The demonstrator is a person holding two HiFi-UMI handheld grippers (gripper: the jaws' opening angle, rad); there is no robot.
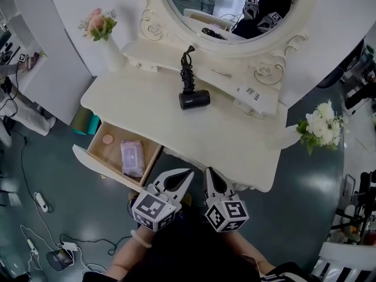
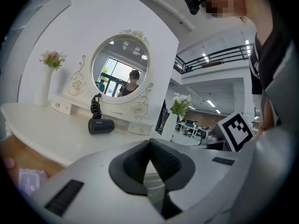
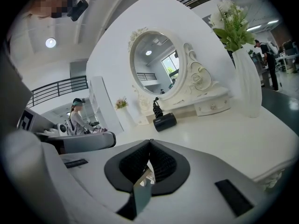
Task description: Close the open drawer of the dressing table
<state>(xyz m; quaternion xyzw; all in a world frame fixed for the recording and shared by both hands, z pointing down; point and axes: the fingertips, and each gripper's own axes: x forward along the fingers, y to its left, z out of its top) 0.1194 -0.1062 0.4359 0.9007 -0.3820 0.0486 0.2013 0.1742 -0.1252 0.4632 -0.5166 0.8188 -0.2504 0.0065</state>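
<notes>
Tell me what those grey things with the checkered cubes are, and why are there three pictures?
A person holds two grabbing tools: the left tongs and the right tongs. The cubes are part of them. Both tongs are shut and hold nothing. The head view comes from a camera on the person's head, looking down. The two gripper views come from cameras riding on each tool. On the white dressing table lies a black hair dryer. Its drawer stands open, with a pink packet inside.
</notes>
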